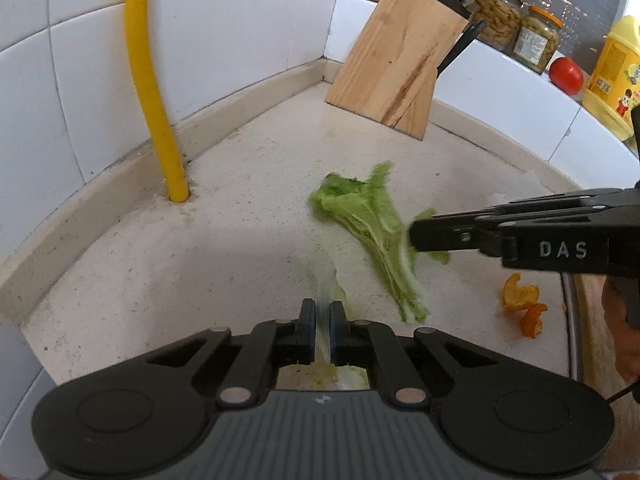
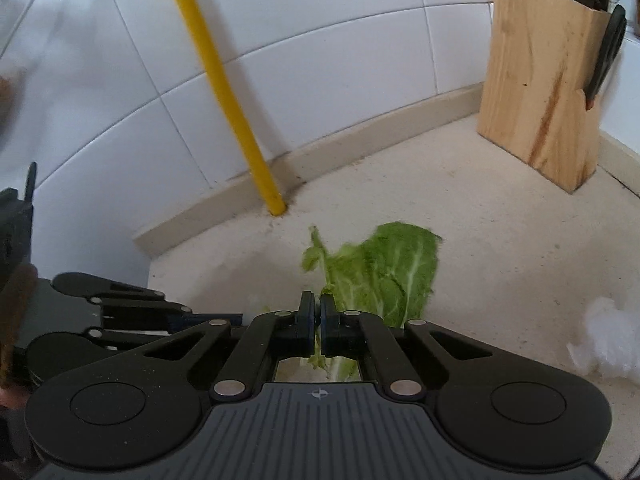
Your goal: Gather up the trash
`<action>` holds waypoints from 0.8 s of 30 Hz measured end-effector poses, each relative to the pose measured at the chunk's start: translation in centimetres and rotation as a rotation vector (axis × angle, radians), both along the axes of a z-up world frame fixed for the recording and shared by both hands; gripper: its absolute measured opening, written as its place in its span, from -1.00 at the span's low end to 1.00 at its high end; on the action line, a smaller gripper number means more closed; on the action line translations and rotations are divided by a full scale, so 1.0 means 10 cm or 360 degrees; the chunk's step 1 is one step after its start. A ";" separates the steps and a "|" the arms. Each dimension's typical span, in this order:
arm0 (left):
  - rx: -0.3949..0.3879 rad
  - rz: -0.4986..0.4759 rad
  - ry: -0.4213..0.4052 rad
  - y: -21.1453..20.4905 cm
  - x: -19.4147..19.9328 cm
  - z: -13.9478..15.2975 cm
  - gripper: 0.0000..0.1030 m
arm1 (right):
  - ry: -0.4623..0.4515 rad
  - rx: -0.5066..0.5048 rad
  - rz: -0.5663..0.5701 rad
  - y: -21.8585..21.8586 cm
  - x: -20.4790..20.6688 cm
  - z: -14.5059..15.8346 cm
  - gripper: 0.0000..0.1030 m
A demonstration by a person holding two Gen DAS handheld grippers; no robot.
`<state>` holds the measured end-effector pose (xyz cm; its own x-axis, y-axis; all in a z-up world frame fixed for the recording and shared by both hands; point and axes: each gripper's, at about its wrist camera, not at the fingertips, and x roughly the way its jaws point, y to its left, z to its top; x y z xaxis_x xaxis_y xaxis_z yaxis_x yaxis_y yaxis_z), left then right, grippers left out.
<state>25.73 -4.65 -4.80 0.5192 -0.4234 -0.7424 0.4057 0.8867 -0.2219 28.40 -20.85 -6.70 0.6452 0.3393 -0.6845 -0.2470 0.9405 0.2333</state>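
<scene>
In the left wrist view my left gripper point(image 1: 322, 308) is shut on a pale, whitish-green leaf scrap point(image 1: 326, 290) that sticks out past the pads. To its right, my right gripper point(image 1: 414, 236) reaches in from the side and pinches a bigger green cabbage leaf point(image 1: 360, 208), which is blurred over the counter. The right wrist view shows the right gripper point(image 2: 317, 300) shut on that leaf's point(image 2: 392, 268) pale stem end. The left gripper point(image 2: 236, 318) lies low at the left there. Orange peel pieces point(image 1: 520, 292) lie on the counter at the right.
A speckled counter point(image 1: 240, 220) fills a tiled corner. A yellow pipe point(image 1: 152, 88) rises from it by the wall. A wooden knife block point(image 1: 396, 60) stands at the back, with jars, a tomato point(image 1: 566, 75) and a yellow bottle point(image 1: 616, 76) on the ledge. White crumpled paper point(image 2: 608, 344) lies right.
</scene>
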 end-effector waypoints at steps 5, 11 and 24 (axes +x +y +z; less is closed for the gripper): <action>-0.0013 0.0002 0.0012 -0.03 0.02 -0.04 -0.88 | 0.0023 -0.0057 -0.0135 -0.32 -0.07 0.01 -0.88; -0.0051 0.0073 0.0035 0.08 -0.05 0.02 -0.03 | 0.0028 -0.0120 -0.0244 -0.58 -0.03 -0.03 0.23; -0.0033 0.0152 0.0046 -0.07 -0.03 -0.19 0.09 | -0.0127 -0.0045 -0.0288 -0.87 0.21 0.45 0.69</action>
